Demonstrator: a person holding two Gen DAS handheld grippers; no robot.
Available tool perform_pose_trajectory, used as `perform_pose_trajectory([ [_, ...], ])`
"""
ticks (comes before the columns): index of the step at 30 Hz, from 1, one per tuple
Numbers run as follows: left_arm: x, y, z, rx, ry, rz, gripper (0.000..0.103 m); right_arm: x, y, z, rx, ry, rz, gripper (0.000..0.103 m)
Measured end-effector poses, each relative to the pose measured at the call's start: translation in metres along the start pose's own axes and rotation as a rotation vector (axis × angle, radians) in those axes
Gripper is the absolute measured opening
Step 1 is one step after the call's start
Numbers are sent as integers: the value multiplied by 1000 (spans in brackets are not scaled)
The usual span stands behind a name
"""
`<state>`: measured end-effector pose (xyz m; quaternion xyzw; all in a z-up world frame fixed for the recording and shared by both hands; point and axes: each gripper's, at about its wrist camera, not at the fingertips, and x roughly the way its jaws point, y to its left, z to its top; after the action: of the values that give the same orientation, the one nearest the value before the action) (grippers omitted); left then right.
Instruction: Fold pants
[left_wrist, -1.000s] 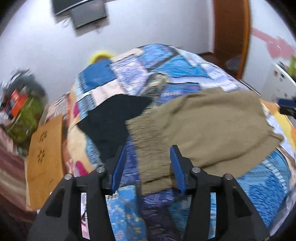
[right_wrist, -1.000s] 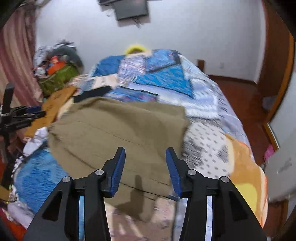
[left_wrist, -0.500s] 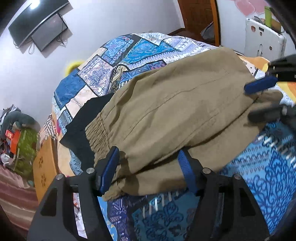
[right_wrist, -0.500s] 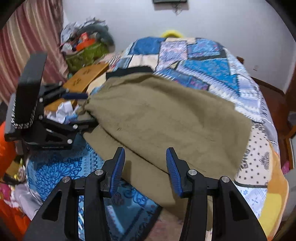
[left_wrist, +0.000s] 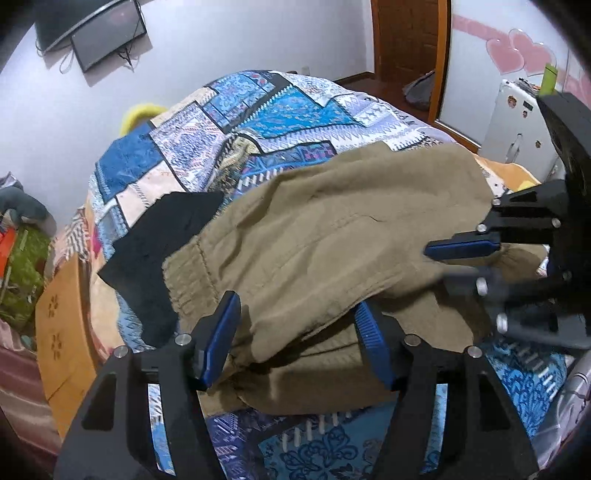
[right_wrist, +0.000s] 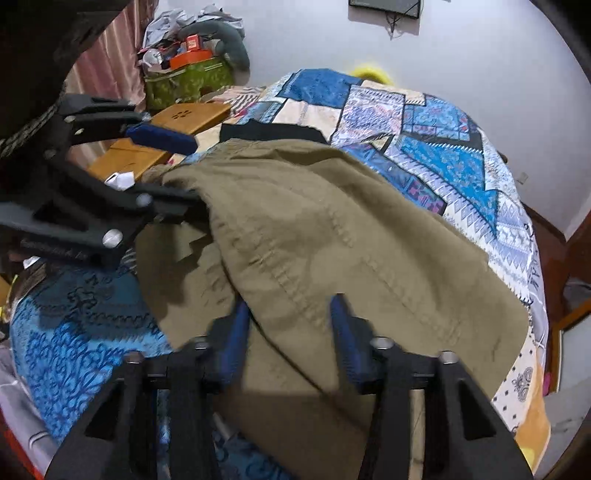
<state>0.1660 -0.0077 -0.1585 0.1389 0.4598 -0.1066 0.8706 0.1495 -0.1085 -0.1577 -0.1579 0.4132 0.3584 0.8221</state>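
Olive-khaki pants (left_wrist: 332, 240) lie folded over on a patchwork bed, also in the right wrist view (right_wrist: 332, 240). My left gripper (left_wrist: 295, 332) is open, its blue fingers astride the near edge of the upper layer by the elastic waistband. My right gripper (right_wrist: 288, 332) is open too, fingers astride the cloth's edge at the other end. Each gripper shows in the other's view: the right one (left_wrist: 458, 262) and the left one (right_wrist: 166, 170), both open at the pants' edges.
A black garment (left_wrist: 166, 236) lies under the pants' waist end. The patchwork quilt (left_wrist: 277, 110) covers the bed. A wooden stand (right_wrist: 184, 118) and a cluttered green bag (right_wrist: 184, 81) sit beside the bed. A white appliance (left_wrist: 517, 122) and a door stand at the right.
Both grippers have moved down and in to the pants' edges, from hovering above the cloth to straddling it. The upper layer now lies bunched closer to the fingers.
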Motion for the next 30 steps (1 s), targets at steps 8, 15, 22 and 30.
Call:
perform_pose_trajectory([
  [8, 9, -9, -7, 37, 12, 12, 42, -24, -5, 5, 62, -88, 47, 7],
  [15, -18, -5, -5, 2, -72, 28, 16, -39, 2, 6, 55, -118, 65, 6],
  [22, -30, -10, -21, -3, -66, -9, 14, -54, 15, 1, 24, -127, 72, 6],
  [30, -18, -20, -43, -13, -5, -41, 14, -43, 24, -18, 30, -67, 91, 6],
])
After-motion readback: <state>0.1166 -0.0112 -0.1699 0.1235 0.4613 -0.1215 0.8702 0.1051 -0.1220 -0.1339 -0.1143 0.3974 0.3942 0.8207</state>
